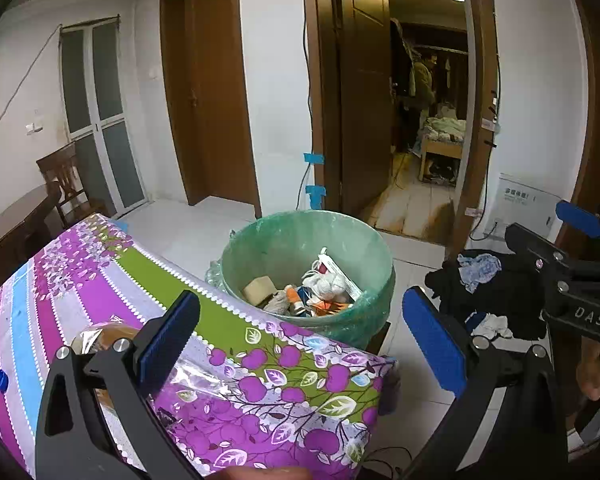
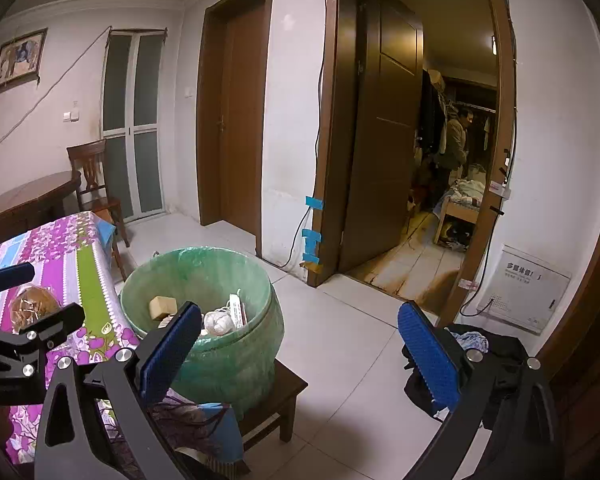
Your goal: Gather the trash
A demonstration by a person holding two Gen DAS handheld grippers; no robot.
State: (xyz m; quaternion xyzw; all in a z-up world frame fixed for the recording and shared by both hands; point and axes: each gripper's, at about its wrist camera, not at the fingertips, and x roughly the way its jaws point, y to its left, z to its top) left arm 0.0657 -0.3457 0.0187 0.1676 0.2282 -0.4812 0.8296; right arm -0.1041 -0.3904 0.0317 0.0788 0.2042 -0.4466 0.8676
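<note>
A green-lined trash bin (image 1: 260,248) (image 2: 236,356) holds several scraps, among them a white wad and a tan block. It stands on a low dark stool (image 2: 288,390) beside the table with a purple flowered cloth (image 1: 80,280) (image 2: 88,264). On the cloth lies a clear wrapper with something brown inside (image 1: 100,334) (image 2: 30,308), and a small blue cap (image 1: 1,381). My left gripper (image 1: 304,344) hovers open over the table corner, its left finger right by the wrapper and nothing held. My right gripper (image 2: 300,356) is open and empty, near the bin's side.
A heap of dark clothes (image 1: 496,292) (image 2: 472,364) lies on the tiled floor at the right. A wooden chair (image 2: 94,184) and dark table (image 2: 28,200) stand at the left. Through an open doorway a person (image 2: 454,142) stands in the far room.
</note>
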